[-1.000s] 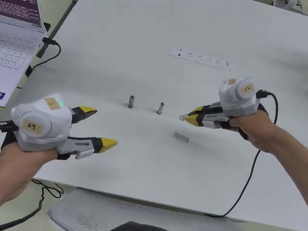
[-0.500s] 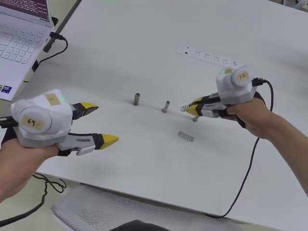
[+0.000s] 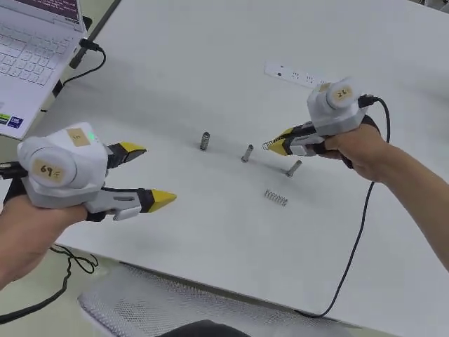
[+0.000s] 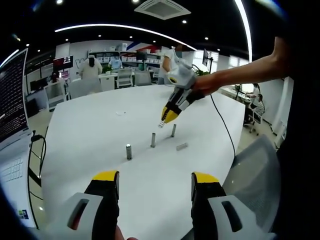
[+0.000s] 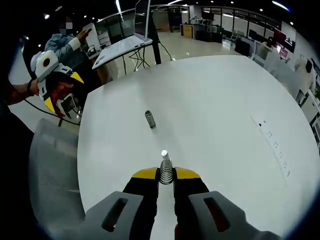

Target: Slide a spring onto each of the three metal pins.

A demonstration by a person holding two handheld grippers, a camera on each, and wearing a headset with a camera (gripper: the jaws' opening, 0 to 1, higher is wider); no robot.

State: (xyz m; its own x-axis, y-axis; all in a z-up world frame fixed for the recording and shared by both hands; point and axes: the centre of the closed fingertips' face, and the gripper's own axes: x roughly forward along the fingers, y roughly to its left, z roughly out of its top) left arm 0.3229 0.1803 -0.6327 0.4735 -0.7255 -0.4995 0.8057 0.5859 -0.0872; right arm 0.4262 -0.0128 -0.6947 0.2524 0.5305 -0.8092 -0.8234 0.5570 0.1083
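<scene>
Right gripper [image 3: 275, 146] clamped on small coiled steel spring [image 5: 166, 172], tip just beside middle grey metal pin [image 3: 247, 153]. Left gripper [image 3: 149, 173] jaws wide apart, holding nothing.

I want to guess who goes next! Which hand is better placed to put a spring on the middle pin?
Right. The right tongs pinch a spring just by the middle pin. The left tongs are open, holding nothing, and farther off.

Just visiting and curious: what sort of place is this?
Likely an open-plan office or lab: a big white table with a laptop and power strip, and rows of desks behind.
</scene>
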